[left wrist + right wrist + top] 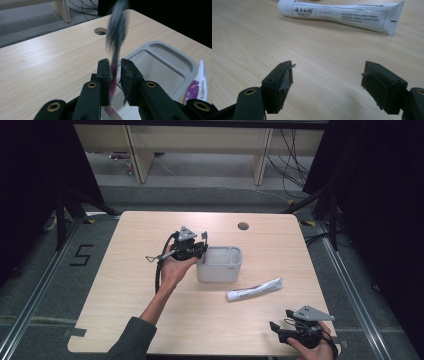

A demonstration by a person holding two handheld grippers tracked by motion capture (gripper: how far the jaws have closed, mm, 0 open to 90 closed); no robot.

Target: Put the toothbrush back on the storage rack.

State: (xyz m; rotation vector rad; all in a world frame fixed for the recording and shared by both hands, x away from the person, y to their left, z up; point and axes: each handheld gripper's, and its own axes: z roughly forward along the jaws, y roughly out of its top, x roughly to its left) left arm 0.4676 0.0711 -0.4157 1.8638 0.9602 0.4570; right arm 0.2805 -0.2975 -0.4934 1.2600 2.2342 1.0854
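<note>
The left gripper (200, 247) is raised at the left rim of the grey container (220, 265), which stands near the centre of the wooden table (125, 285). In the left gripper view, its jaws stand narrow, with a slim toothbrush-like item (113, 75) between them. The item has a pink lower shaft and a grey upper part that is motion-blurred. It touches the left pad, while a small gap shows beside the right pad, so the pads do not press on it from both sides. The item's lower end points down into the container's opening (150, 72).

The right gripper (284, 329) rests low at the near right corner of the table, held in the person's right hand (312, 347). Its jaws stand wide apart with only bare table between them.

A white toothpaste tube (255, 289) lies flat on the table, just to the right of and nearer than the container, between the container and the right gripper. In the right gripper view, the tube (339, 15) lies beyond the open jaws, well apart from them, with its cap end to the left.

A round cable hole (243, 226) sits at the far edge of the table.
</note>
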